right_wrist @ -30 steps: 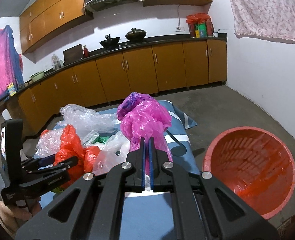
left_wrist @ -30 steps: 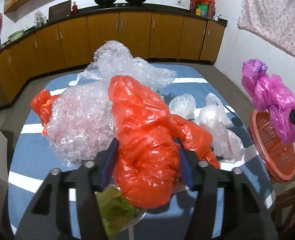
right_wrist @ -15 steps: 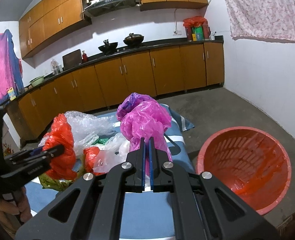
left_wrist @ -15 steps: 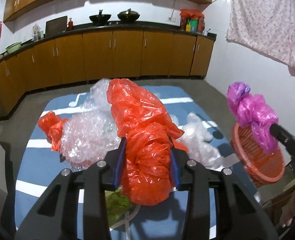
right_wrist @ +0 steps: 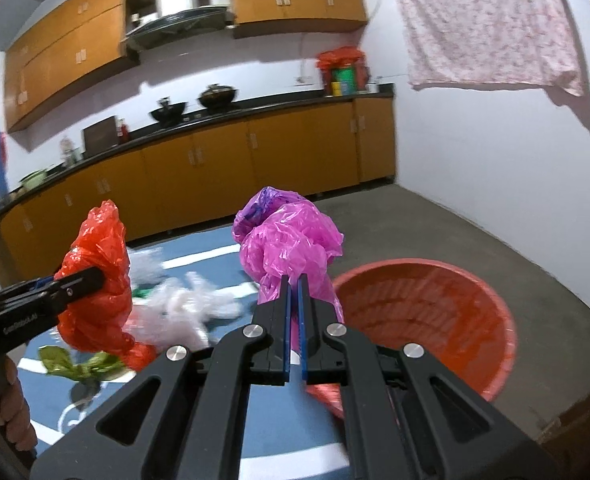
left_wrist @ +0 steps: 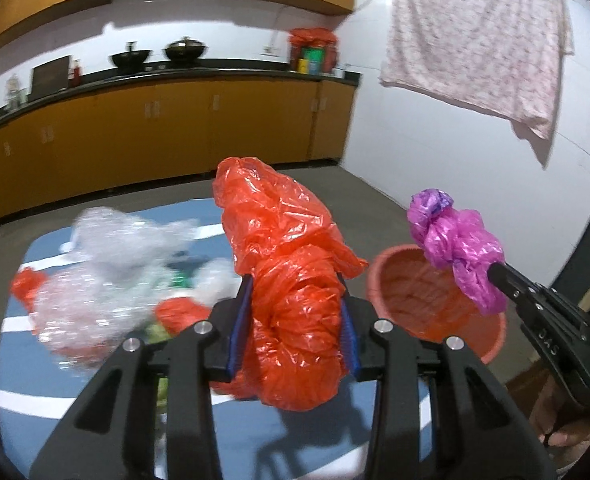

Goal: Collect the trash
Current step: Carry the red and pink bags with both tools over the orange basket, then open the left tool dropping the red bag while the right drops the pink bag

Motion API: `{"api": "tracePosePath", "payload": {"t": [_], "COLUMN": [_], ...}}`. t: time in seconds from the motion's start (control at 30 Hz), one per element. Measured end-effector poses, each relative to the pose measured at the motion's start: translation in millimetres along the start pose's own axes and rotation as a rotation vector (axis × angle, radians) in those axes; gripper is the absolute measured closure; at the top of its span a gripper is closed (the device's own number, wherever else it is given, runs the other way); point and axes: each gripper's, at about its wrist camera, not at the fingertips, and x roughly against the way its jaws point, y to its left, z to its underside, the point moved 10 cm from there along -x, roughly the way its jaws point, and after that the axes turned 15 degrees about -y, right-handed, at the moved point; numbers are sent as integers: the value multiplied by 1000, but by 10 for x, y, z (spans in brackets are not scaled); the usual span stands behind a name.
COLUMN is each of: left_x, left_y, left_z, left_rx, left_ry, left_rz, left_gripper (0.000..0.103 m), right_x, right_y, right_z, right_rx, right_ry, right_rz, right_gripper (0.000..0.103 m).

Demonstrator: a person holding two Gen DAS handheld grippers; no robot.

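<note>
The left gripper (left_wrist: 293, 320) clamps a crumpled orange plastic bag (left_wrist: 291, 292), long axis upright, left of the round orange basket (right_wrist: 427, 320). The right gripper (right_wrist: 293, 300) pinches an upright pink plastic bag (right_wrist: 291, 240) at the basket's near rim.

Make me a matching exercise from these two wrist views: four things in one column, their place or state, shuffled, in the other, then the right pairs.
Things:
1. orange plastic bag
2. pink plastic bag
3. red basket
4. clear bubble wrap

Places or states:
A. standing open on the floor beside the blue mat
B. pinched in the right gripper
C. lying on the blue mat
D. clamped in the left gripper

Pairs: 1-D, 2-B, 3-A, 4-C
</note>
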Motion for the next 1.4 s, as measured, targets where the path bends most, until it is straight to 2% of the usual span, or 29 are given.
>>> {"api": "tracePosePath", "payload": {"t": [0.2,0.5,0.9,1.07,1.1,1.13,1.17,1.2,1.27,1.33,1.4], "left_x": [-271,-708,-1057,-1151,-1173,-1190,-1200,-1208,-1210,-1195,-1161], "left_y": [-597,-1350,-1617,-1643,-1633,-1616,-1595,-1567,-1504,-1426,-1337], "left_z": [99,349,595,683,693,707,721,735,751,754,747], "left_rx": [-32,-90,-103,-92,-89,-83,-76,-70,-64,-53,-44], "left_ry": [21,72,138,155,160,164,169,173,180,181,180], "left_rz": [118,269,320,323,320,312,307,301,289,276,257], "left_gripper": [65,65,65,57,50,47,44,41,37,31,29], "right_x": [65,54,-159,-223,-238,-250,-250,-251,-177,-117,-43], "right_y": [-526,-1017,-1197,-1240,-1249,-1254,-1259,-1264,-1300,-1326,-1361], "right_z": [-5,79,86,129,145,153,176,174,193,207,229], "right_rx": [-2,-67,-110,-149,-160,-165,-169,-170,-171,-172,-165], "right_ry": [-8,-7,-4,4,9,15,22,25,16,12,9], "right_rz": [136,241,260,246,239,238,238,241,263,281,307], "right_gripper": [100,100,100,99,96,94,86,73,58,49,36]}}
